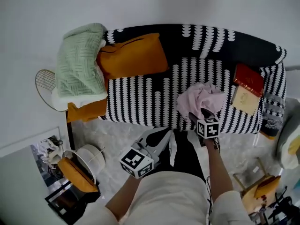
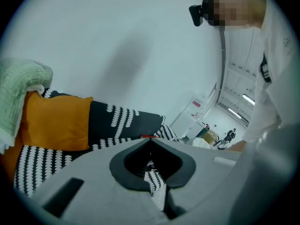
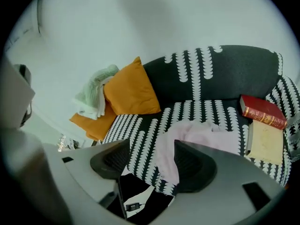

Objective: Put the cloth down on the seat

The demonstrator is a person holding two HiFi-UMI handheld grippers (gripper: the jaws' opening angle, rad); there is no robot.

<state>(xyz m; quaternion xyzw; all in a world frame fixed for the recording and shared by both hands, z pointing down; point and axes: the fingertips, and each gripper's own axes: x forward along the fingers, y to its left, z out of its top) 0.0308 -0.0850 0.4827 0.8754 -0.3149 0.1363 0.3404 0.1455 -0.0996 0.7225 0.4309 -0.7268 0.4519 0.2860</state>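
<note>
The left hand-held gripper (image 2: 150,149) hangs low before the sofa, its jaws pressed together on nothing. On the seat (image 1: 140,97), woven black with white scallop rows, the soft pink cloth (image 1: 202,99) already lies crumpled, one fold drooping over the front edge. The right hand-held gripper (image 3: 152,163) gapes wide just before it, so I judge that only backing away is left.
</note>
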